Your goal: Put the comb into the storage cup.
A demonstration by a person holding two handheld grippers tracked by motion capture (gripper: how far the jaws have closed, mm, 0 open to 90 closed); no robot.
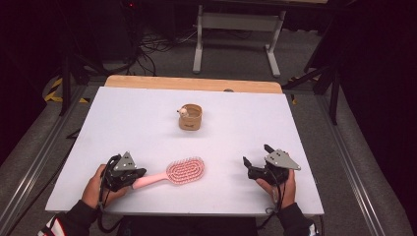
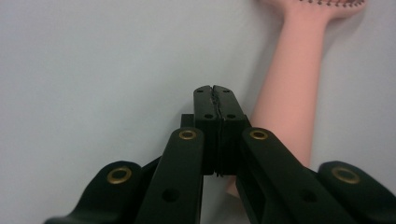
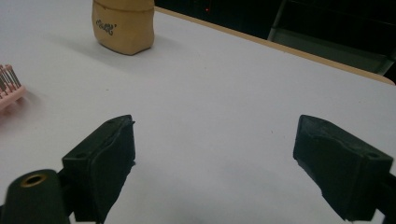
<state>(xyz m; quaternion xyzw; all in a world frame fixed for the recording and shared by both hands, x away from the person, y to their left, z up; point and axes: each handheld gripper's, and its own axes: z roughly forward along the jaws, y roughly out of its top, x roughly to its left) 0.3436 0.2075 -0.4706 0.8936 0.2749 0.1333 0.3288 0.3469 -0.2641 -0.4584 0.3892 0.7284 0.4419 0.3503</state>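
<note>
OK, from the high view I've got the pink hairbrush (image 1: 173, 173) lying flat on the white tabletop (image 1: 147, 123), near the front edge, bristles up, oval head toward centre, handle running back toward my left gripper (image 1: 140, 173). That gripper sits right at the handle end; high view can't tell me if it touches. The left gripper view settles more: jaws pressed together, nothing between them, and the brush handle (image 2: 292, 93) lies just beside the closed tips on the view's right side, not pinched. Handle looks smooth matte plastic, rounded, widening toward the head; only that view gives the surface finish. The right gripper (image 1: 256, 160) rests near the front right corner, well apart from the brush, jaws spread wide w/ nothing in them; the right gripper view shows the two black blocky pads (image 3: 105, 158) w/ rough, chipped-looking edges over bare white board. That view also catches the brush bristles (image 3: 8, 81) at its left edge, thin pins w/ dark tips, a detail too small in the high view. A tan cup-like holder (image 1: 190, 118) stands upright mid-table, farther back; the high view shows something small and round at its rim, while the right gripper view shows dark lettering on its soft, rounded side (image 3: 123, 28). Wooden edge strip (image 1: 192, 83) along the far side.
</note>
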